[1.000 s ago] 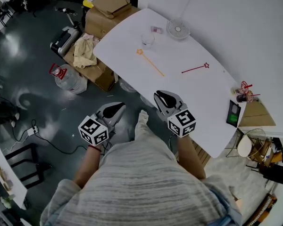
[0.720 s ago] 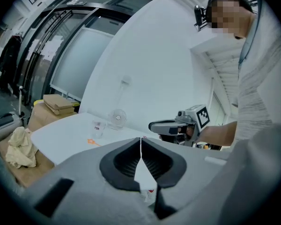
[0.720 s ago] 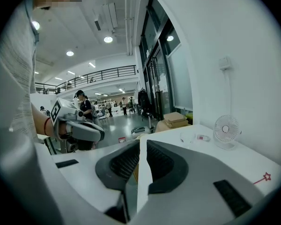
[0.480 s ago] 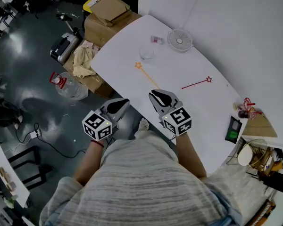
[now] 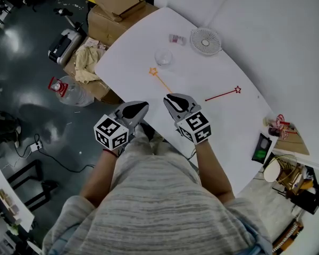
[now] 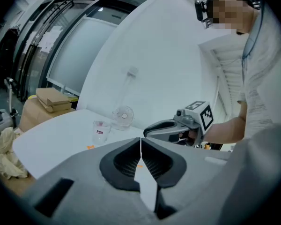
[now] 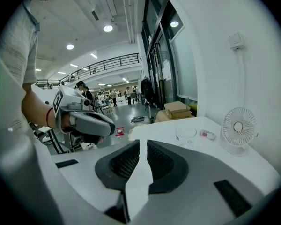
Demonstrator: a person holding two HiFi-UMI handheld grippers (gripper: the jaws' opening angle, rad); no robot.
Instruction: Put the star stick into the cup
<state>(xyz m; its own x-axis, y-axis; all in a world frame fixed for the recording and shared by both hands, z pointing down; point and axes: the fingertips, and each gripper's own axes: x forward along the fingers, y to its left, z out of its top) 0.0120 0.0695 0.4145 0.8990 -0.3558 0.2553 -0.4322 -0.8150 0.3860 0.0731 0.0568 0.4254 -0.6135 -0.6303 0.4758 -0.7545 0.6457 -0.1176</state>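
Observation:
A clear cup (image 5: 163,57) stands on the white table (image 5: 218,68); it also shows in the left gripper view as cup (image 6: 99,131) and in the right gripper view as cup (image 7: 185,134). An orange star stick (image 5: 160,80) lies just in front of the cup. Farther right lies a red star stick (image 5: 223,94). My left gripper (image 5: 143,106) hangs shut and empty just off the table's near edge. My right gripper (image 5: 170,98) is shut and empty over the table's near edge, a short way from the orange stick's near end.
A small white fan (image 5: 206,40) and a little packet (image 5: 174,38) sit behind the cup. A dark device with a green screen (image 5: 261,149) and red items (image 5: 279,124) lie at the table's right end. Cardboard boxes (image 5: 117,7) and a water bottle (image 5: 69,92) stand on the floor to the left.
Both grippers have moved forward towards the table, staying shut. The right one now reaches over the table's near edge; the left has come up to the edge.

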